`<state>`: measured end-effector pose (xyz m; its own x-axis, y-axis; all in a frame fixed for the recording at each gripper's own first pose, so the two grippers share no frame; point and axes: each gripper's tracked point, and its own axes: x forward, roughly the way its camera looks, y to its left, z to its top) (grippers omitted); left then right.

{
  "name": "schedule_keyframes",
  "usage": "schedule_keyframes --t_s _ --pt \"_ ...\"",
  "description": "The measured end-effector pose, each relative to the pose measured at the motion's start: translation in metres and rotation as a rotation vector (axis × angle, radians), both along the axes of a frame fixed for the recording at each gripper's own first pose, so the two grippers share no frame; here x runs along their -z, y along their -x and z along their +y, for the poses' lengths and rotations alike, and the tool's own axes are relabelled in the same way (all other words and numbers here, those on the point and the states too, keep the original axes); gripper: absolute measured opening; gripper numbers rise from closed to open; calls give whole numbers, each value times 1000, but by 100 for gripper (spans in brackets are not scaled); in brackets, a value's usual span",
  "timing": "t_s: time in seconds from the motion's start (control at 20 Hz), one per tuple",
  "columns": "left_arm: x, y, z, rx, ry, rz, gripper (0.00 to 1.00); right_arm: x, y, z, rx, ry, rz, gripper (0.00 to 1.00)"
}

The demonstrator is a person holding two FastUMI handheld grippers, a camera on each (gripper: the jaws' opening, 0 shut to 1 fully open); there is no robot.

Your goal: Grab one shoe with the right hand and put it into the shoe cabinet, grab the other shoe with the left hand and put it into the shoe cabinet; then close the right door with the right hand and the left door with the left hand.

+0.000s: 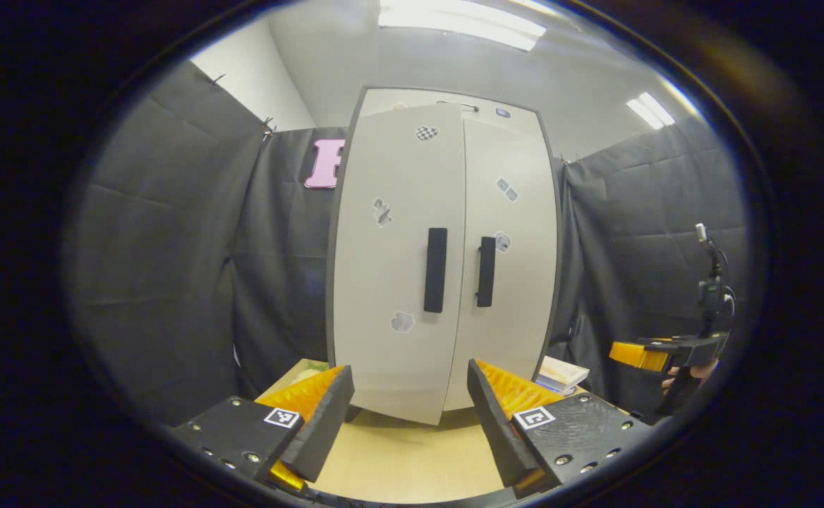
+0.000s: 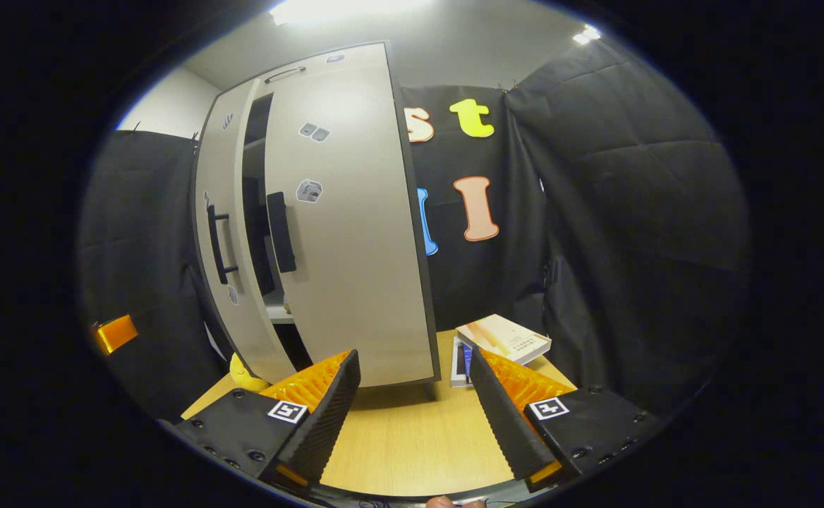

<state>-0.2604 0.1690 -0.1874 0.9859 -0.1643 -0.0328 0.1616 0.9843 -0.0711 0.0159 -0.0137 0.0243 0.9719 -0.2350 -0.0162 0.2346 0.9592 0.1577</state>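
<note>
In the left gripper view the left gripper (image 1: 408,416) has its fingers (image 1: 324,423) spread wide apart with nothing between them, held over the pale wooden surface (image 1: 398,458) and aimed at the front of the shoe cabinet (image 1: 444,261). From this side the cabinet's left door (image 1: 398,268) and right door (image 1: 507,261) look nearly flush, the left one's lower edge standing slightly forward of the right, each carrying a dark vertical handle (image 1: 435,269) near the middle seam. At the far right edge of that view the right gripper (image 1: 641,355) appears side-on, held by a hand (image 1: 687,374). In the right gripper view the right gripper (image 2: 415,413) also has its fingers (image 2: 331,416) wide apart and empty above the same surface (image 2: 412,437), just in front of the cabinet (image 2: 313,212). Here the right door (image 2: 348,233) stands close to shut, while the left door (image 2: 218,233) is ajar, leaving a dark gap between them through which a shelf edge shows. The shoes cannot be made out through that gap. A small yellow object (image 2: 243,374) sits on the surface by the left door's bottom corner, and a stack of books (image 2: 500,339) lies to the right of the cabinet, near the black cloth wall (image 2: 631,212).
</note>
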Motion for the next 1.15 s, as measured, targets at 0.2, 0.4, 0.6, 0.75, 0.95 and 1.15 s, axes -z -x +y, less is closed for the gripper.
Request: schedule_keyframes --t_s 0.2,0.4,0.6,0.75,0.95,1.15 --pt "0 12 18 -3 10 -29 93 -6 9 22 35 45 -72 98" --pt "7 12 28 -27 22 -34 93 9 20 58 20 32 -91 98" --pt "21 18 33 -57 27 -32 89 21 25 75 -21 102 -62 98" --pt "39 23 31 -65 10 -5 89 21 25 81 -55 84 -55 98" --pt "52 31 29 -80 4 17 89 22 23 73 -57 73 -31 98" --pt "64 33 30 -86 21 37 89 17 16 61 -45 89 -14 98"
